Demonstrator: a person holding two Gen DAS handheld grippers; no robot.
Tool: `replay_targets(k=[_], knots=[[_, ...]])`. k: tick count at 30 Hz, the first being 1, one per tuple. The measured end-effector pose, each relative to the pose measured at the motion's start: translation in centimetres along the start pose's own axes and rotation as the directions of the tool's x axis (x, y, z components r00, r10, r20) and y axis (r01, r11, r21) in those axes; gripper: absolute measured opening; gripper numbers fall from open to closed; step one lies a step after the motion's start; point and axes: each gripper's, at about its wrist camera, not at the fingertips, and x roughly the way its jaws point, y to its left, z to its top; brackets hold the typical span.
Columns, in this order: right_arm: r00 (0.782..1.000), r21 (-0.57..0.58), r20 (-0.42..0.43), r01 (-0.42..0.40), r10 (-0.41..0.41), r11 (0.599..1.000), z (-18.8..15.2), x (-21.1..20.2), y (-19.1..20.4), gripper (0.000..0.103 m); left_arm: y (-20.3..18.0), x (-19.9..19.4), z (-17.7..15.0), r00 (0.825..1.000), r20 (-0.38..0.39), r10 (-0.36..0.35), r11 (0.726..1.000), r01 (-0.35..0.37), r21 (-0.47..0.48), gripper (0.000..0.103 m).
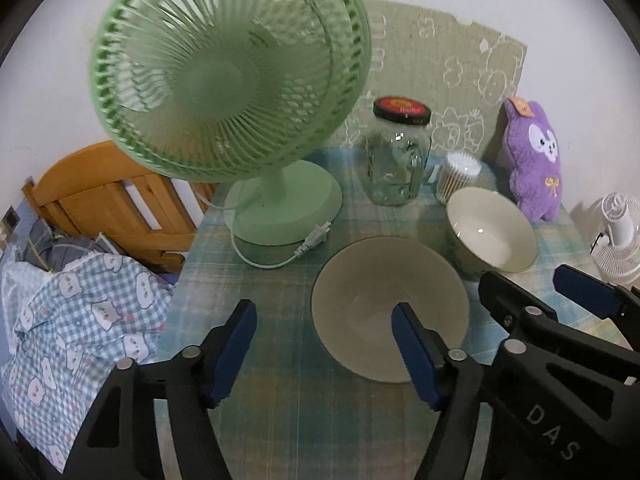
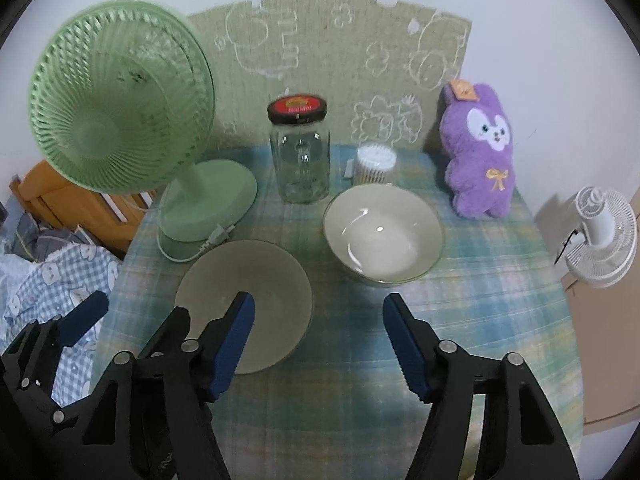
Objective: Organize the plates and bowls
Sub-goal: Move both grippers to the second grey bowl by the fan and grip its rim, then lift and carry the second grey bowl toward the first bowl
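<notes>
A: Left wrist view. Plate (image 1: 390, 308) and bowl (image 1: 491, 230) sit apart on the table (image 1: 280, 288), nothing stacked, so I'd say the task is barely begun. Left hand-held gripper (image 1: 324, 344) has its jaws parted and empty, one finger over the plate's near rim, contact unclear.

B: Containers?

A: Bowl empty. Glass jar (image 1: 398, 156) lidded, looks empty. Cotton swab tub (image 1: 460, 176) full, behind the bowl.

B: Right wrist view?

A: Same layout: plate near-left, bowl just right of it, not touching. Right hand-held gripper (image 2: 318, 340) gaping, holding nothing, above the cloth short of the bowl. Green fan (image 2: 120, 120) and purple plush (image 2: 480, 148) flank them. Stacking is all left to do.
</notes>
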Motion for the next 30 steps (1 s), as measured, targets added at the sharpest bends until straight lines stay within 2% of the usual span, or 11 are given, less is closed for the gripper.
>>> replay_targets(k=[5,7,9,14,17,19,30], knots=[[0.999,0.009,-0.04,0.004,-0.003,1.0,0.3,3.3,0.4,0.054,-0.1,2.7,-0.1,1.0,-0.028,-0.003,1.0,0.004,0.009,0.058],[0.999,0.01,-0.048,0.005,-0.005,1.0,0.3,4.2,0.6,0.053,0.0,3.6,-0.1,0.999,-0.036,-0.017,1.0,0.018,0.007,0.051],[0.998,0.012,-0.06,0.004,-0.003,1.0,0.4,5.1,0.7,0.05,0.0,4.4,-0.1,0.999,-0.044,-0.025,1.0,0.026,0.01,0.048],[0.996,0.014,-0.089,-0.002,0.003,1.0,0.6,7.1,1.1,0.038,0.0,6.0,-0.1,0.997,-0.075,-0.028,1.0,0.029,0.007,0.042],[0.994,0.029,-0.102,-0.029,0.032,0.999,0.4,7.7,1.1,0.032,0.2,6.7,-0.2,0.994,-0.1,-0.046,0.999,0.045,-0.007,0.034],[0.995,0.008,-0.098,-0.007,0.008,1.0,0.4,7.7,1.4,0.028,0.2,6.9,-0.3,0.993,-0.113,-0.044,0.999,0.042,-0.016,0.029],[0.993,0.021,-0.117,-0.006,0.009,1.0,0.0,6.8,1.1,0.028,0.1,6.0,-0.5,0.99,-0.135,-0.034,0.999,0.031,-0.022,0.026]])
